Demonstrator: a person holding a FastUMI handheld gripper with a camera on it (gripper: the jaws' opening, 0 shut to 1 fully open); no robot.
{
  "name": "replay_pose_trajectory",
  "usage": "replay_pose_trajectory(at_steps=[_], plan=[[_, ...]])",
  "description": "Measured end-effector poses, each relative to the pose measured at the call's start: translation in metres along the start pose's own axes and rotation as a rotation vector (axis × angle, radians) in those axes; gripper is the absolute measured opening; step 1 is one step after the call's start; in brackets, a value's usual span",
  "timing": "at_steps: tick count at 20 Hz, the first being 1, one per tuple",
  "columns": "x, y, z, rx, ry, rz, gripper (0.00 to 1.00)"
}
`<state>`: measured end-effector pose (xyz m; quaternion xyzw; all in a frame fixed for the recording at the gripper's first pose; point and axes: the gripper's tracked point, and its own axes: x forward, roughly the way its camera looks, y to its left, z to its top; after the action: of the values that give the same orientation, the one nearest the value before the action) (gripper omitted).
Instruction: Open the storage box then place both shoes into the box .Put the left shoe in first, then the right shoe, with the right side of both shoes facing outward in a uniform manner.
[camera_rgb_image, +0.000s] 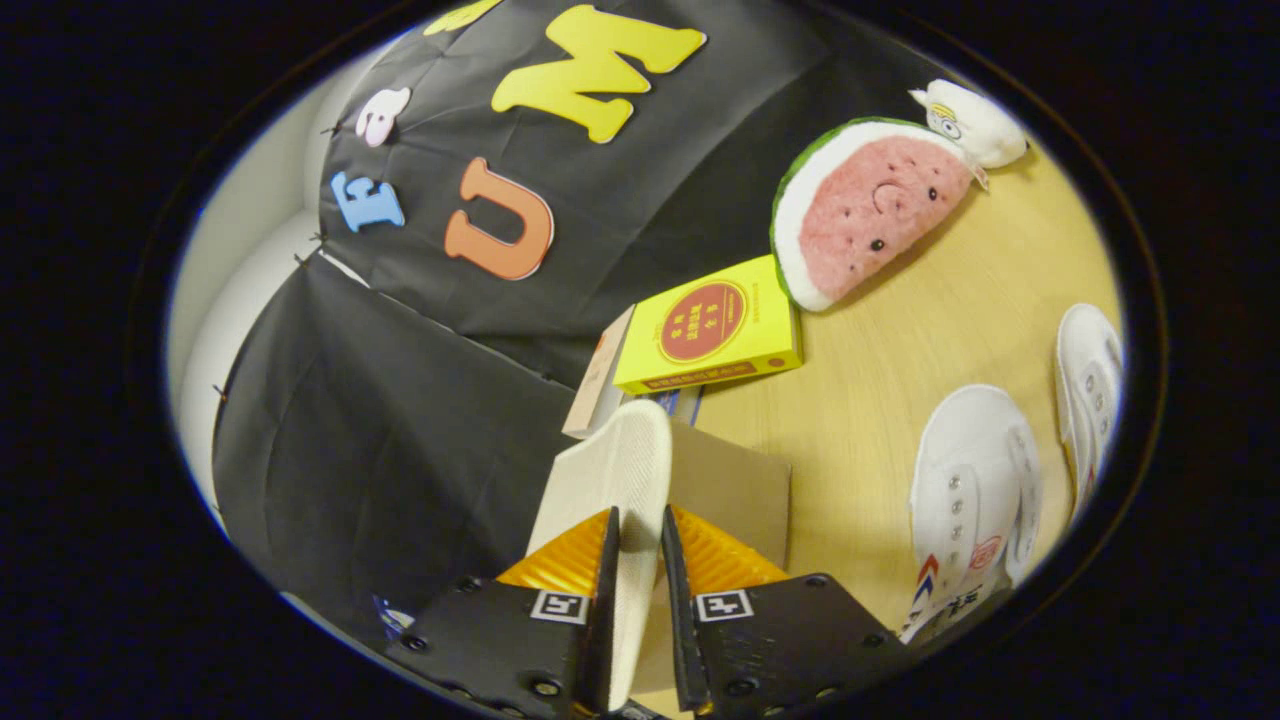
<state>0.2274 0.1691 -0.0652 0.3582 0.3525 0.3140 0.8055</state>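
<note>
1. The gripper (640, 560) jaws are narrow and clamp a thin cream flap (620, 470) in the lower centre – probably the storage box lid, light, stiff, best held at its edge.
2. Two white shoes (975, 490) lie at lower right; they look light and soft – the heel rim seems a good hold.
3. The worktop (900, 330) is smooth pale wood.

Matt wood-grain table (930, 330), plush watermelon toy (860, 215) (fuzzy), glossy cardboard yellow box (715, 325)
</note>
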Motion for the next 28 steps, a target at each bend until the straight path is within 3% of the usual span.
replay_pose_trajectory(at_steps=[2,5,8,12,19,28], plan=[[-0.001,0.012,0.001,-0.009,0.008,0.023,0.09],[-0.005,0.026,-0.005,-0.027,0.025,0.05,0.08],[-0.003,0.027,-0.008,-0.061,0.03,-0.009,0.05],[-0.01,0.05,0.003,-0.033,-0.002,-0.016,0.0],[-0.01,0.156,0.007,-0.146,-0.051,0.035,0.0],[0.061,0.252,-0.032,-0.206,-0.021,0.133,0.01]])
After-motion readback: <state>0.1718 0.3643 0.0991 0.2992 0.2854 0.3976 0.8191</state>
